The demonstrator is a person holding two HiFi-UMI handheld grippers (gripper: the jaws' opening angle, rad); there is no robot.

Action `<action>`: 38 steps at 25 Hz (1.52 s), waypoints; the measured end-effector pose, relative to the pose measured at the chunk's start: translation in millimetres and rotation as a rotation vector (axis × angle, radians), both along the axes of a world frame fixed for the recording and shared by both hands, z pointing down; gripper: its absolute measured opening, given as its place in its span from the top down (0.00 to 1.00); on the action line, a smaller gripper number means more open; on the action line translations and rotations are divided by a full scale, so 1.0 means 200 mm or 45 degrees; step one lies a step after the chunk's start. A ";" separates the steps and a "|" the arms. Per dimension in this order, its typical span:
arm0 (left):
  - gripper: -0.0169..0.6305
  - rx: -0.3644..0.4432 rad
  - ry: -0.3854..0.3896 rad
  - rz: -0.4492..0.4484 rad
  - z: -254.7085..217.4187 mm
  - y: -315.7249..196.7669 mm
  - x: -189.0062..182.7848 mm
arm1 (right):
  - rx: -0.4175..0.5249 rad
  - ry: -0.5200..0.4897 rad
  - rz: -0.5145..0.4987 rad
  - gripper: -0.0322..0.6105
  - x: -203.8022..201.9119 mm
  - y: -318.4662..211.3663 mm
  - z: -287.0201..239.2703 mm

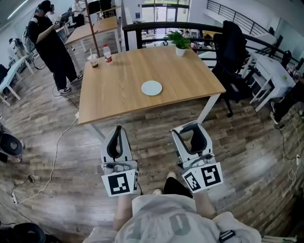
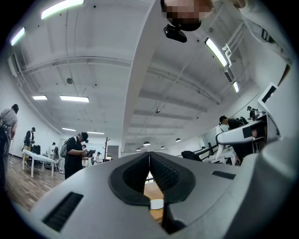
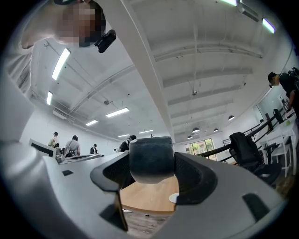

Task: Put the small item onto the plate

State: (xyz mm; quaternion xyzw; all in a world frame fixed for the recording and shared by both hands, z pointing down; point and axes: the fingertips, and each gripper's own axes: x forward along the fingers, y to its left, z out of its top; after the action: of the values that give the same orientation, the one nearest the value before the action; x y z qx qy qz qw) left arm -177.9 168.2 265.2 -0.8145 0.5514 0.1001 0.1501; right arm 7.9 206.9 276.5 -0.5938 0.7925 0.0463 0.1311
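Right gripper view: right gripper (image 1: pixel 192 137) clamped on small item (image 3: pixel 151 163), dark squat cylinder, centre frame, pinched by flanks. Judged light, slightly soft, matte; side hold suits. Left gripper (image 1: pixel 117 135) jaws together, empty. Plate (image 1: pixel 151 88) upper centre on table (image 1: pixel 118 95), well apart.

Bright, even indoor light fills all three views. It comes from long white ceiling strip lamps (image 2: pixel 63 7), burnt out to pure white in both gripper views, and from a glazed wall (image 1: pixel 159 12) at the far end of the room. The light rectangular wooden table (image 1: pixel 118 95) is evenly lit, with only faint shadow on the grey-brown plank floor (image 1: pixel 57 156) beneath its near edge. The floor has a pale sheen at far left. Straight lines bow toward every edge, and black circular vignettes ring the gripper views. Close to the lens, the right gripper (image 3: pixel 152 176), its dark rounded small item (image 3: pixel 150 156) and the left gripper (image 2: pixel 149 161) look soft.
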 end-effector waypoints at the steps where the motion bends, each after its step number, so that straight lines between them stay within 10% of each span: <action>1: 0.96 0.015 0.001 0.008 -0.01 -0.03 0.01 | 0.008 0.000 0.009 0.47 0.01 -0.02 0.00; 20: 0.96 -0.009 -0.098 -0.084 0.06 -0.64 0.26 | -0.012 0.015 -0.043 0.47 0.32 -0.75 0.09; 38: 0.96 0.062 -0.053 -0.332 -0.16 -1.87 0.44 | 0.000 0.159 -0.309 0.47 0.42 -2.06 -0.06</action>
State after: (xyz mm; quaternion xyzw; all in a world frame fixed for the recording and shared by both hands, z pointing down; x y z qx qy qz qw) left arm -89.2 -205.1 233.5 -0.7338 0.6469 0.0763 0.1930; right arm 91.4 -206.0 264.4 -0.4894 0.8652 0.0672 0.0861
